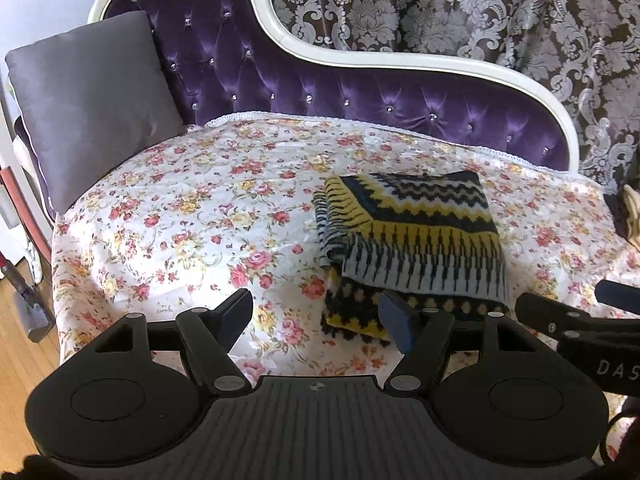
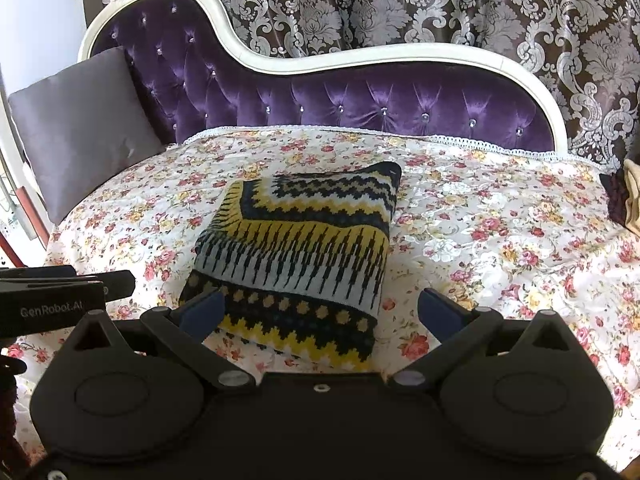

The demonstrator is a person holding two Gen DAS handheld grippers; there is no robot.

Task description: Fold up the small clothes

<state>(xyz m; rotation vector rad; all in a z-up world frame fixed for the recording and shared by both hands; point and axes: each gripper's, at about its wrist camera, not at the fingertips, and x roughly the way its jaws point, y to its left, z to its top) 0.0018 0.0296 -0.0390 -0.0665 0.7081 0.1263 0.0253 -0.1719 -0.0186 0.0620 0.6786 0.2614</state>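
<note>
— Fingers (image 1: 236, 316) of the left gripper (image 1: 320, 320) stood spread with nothing between them, low over the floral cover (image 1: 180, 208) just to the left of the folded knit garment (image 1: 408, 236), didn't they?

— They did. One blue pad sat at the garment's near left corner, though the view could not settle whether it touched the wool.

— And the right gripper (image 2: 320, 310)?

— Its fingers (image 2: 444, 312) were spread as well, one on each side of the garment's (image 2: 304, 240) near edge, gripping nothing.

— Where did the garment lie?

— Folded into a thick rectangle, yellow, black and white zigzags uppermost, flat on the cover, well in front of the purple tufted backrest (image 2: 360, 104).

— Anything else near it?

— A grey cushion (image 2: 80, 124) leaned far off to the garment's left; patterned curtains (image 2: 400, 4) hung beyond the backrest.
</note>
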